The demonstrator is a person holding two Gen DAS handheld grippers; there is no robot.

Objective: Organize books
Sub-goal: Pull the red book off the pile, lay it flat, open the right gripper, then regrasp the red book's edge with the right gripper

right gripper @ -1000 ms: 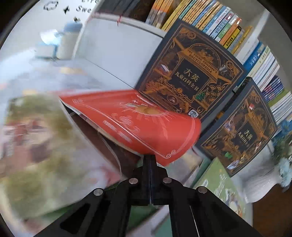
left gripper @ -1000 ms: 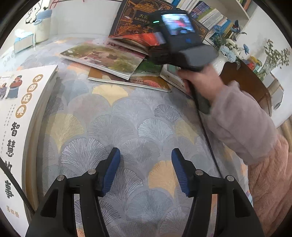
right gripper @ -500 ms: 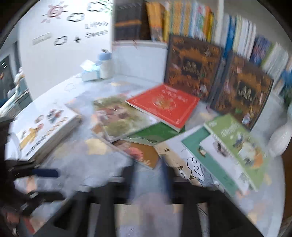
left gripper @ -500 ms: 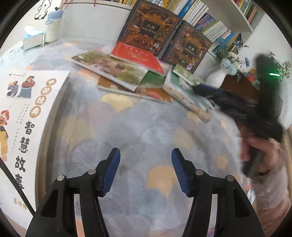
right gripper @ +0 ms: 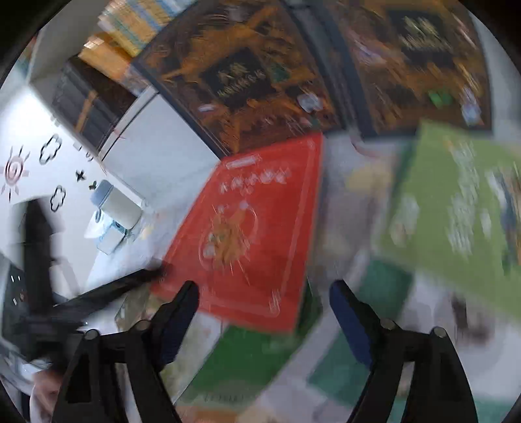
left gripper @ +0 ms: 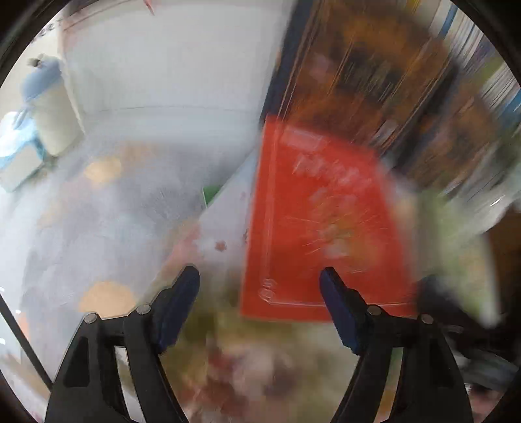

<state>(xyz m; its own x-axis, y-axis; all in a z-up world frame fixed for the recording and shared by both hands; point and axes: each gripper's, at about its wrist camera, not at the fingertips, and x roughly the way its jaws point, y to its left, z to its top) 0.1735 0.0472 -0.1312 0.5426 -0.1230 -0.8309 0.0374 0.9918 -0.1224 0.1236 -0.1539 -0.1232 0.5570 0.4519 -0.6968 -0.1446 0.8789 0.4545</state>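
Note:
A red book (left gripper: 319,227) lies flat on top of a spread pile of picture books, in front of two dark ornate books (right gripper: 241,81) that lean against the shelf. My left gripper (left gripper: 260,279) hovers over the red book's near left corner. Its jaws are opening wide and the pads press on nothing. In the right wrist view the red book (right gripper: 247,227) sits just ahead of my right gripper (right gripper: 264,293), whose jaws are also opening with nothing held. A green book (right gripper: 456,201) lies to the right. Both views are smeared by motion.
A white and blue container (left gripper: 49,117) and a tissue box (left gripper: 19,159) stand at the back left on the patterned cloth (left gripper: 97,227). A white shelf base (left gripper: 169,65) and rows of shelved books (right gripper: 130,29) close off the back.
The right gripper let go of the red book, drew back, rolled and opened; the book now lies flat. The left gripper swept from the bare cloth up to the pile and widened its jaws.

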